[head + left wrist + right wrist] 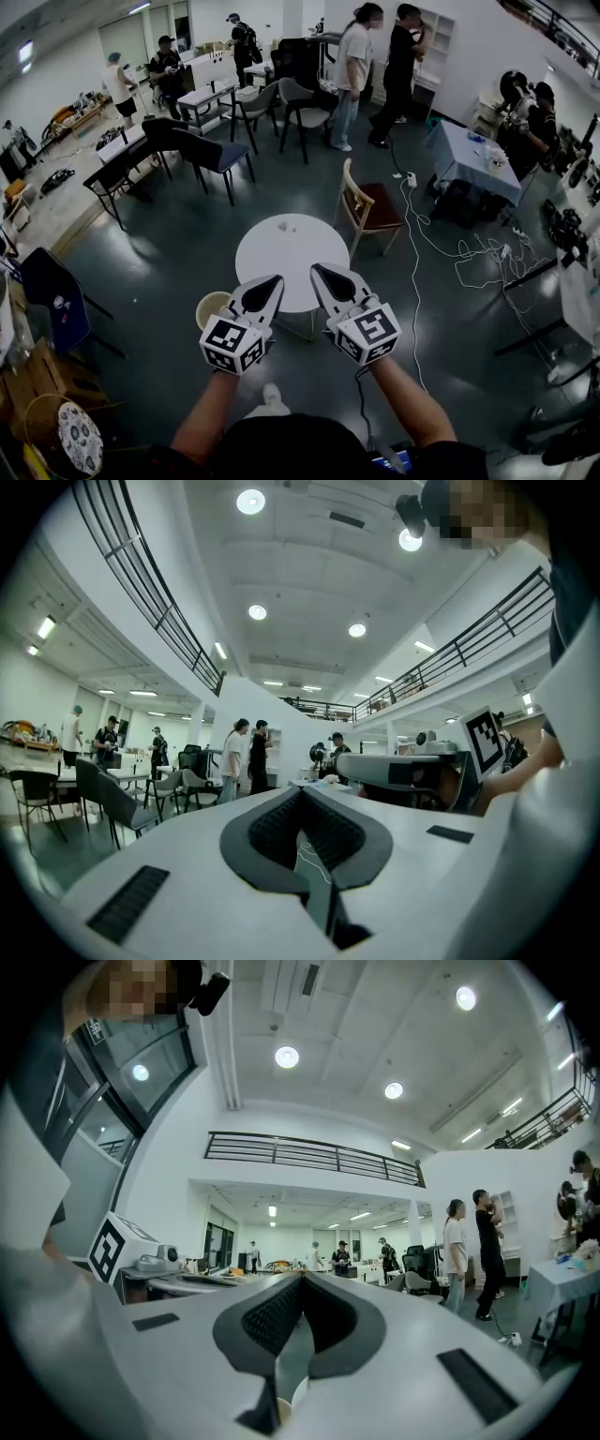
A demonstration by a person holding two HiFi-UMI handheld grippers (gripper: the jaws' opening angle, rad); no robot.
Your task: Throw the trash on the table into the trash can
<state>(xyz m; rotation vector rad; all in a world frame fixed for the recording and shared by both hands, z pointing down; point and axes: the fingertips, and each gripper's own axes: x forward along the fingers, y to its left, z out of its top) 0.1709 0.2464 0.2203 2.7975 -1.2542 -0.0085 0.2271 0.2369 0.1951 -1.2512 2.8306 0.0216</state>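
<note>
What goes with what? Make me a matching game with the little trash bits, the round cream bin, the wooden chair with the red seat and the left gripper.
Things:
1. small pale trash scraps
2. round cream trash can
3. wooden chair with dark red seat
4. left gripper

Places or states:
A. shut, holding nothing
B. on the floor at the left edge of the round white table, in the head view
C. lying on the tabletop
D. standing beside the table's far right edge

Pairs: 1-C, 2-B, 3-D, 4-A.
</note>
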